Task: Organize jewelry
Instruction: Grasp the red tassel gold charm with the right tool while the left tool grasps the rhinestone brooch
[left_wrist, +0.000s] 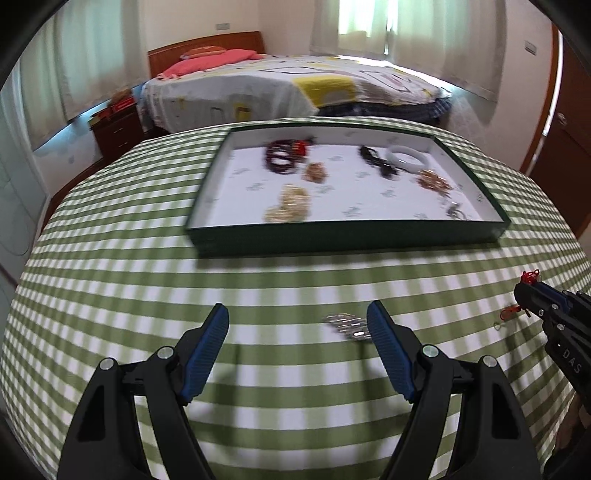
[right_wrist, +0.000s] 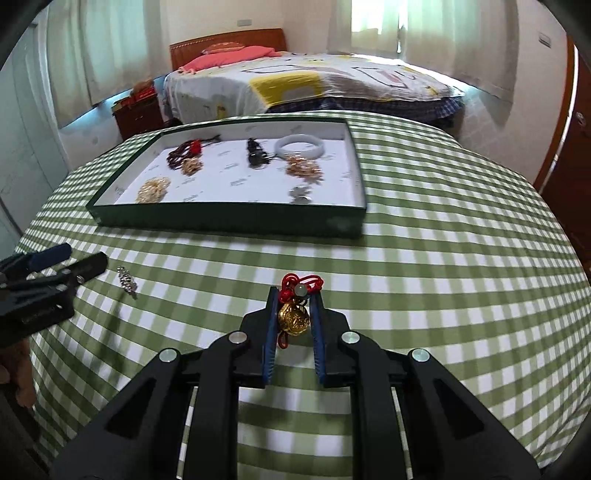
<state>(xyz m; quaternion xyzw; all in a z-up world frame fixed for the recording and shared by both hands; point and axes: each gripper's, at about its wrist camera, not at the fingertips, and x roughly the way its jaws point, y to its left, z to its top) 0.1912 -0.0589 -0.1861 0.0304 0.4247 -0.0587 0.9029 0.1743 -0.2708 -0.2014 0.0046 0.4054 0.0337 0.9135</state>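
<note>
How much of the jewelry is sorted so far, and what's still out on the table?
Mostly done: several pieces, including the pale bangle and dark beads, already lie in the green tray. In hand: the right gripper is shut on the gold pendant. Left: the silver chain on the tablecloth, by the open left gripper.

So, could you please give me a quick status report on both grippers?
Left gripper open, empty, by silver chain on the cloth. Right gripper shut on gold pendant, red cord. Tray ahead, path unobstructed.
</note>
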